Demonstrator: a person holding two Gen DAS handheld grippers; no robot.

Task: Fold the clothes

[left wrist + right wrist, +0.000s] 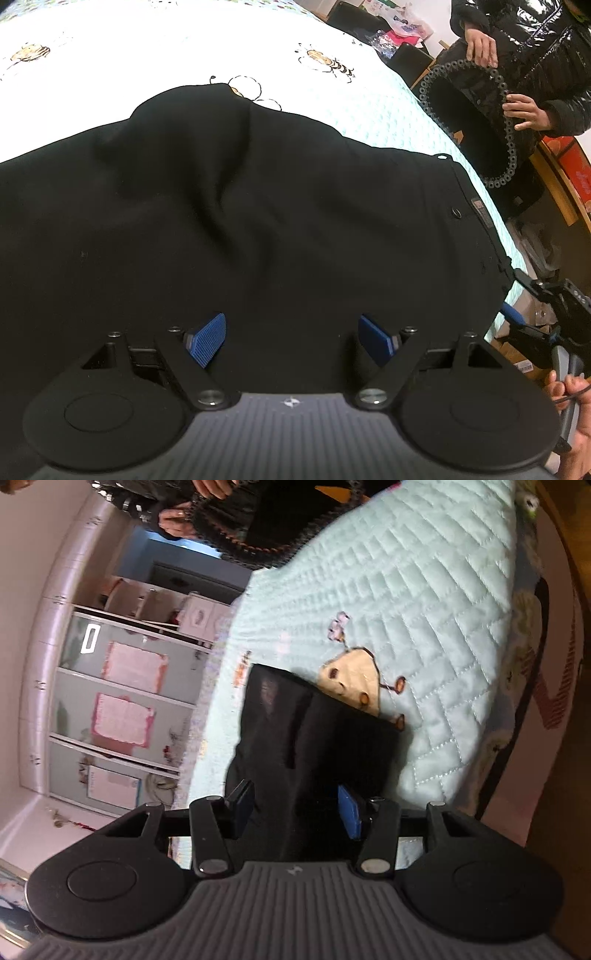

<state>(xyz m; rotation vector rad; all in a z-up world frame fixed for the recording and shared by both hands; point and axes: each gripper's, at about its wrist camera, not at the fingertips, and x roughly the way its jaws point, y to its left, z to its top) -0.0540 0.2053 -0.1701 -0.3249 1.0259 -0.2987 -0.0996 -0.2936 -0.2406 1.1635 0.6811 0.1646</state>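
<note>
Item: black garment (240, 221), spread on quilted bed cover (369, 107), rumpled mid-panel. Left claw (291, 341) wide above fabric, holds nothing. Right claw (295, 812) half-open w/ garment edge between pads; can't tell if gripped. Risk, we judge: cloth slips out, fold skews

A bed (388, 107) fills the room's middle, spread with a pale mint quilted cover (424, 602) stitched with cartoon bees (327, 61). Beside it runs a wardrobe (122, 709) with grey sliding panels bearing pink-framed pictures — white cabinets (166, 605) stand further along. A second person in a glossy black jacket (535, 40) stands at the bedside, by wooden furniture (557, 184) and piled bags (402, 22).
</note>
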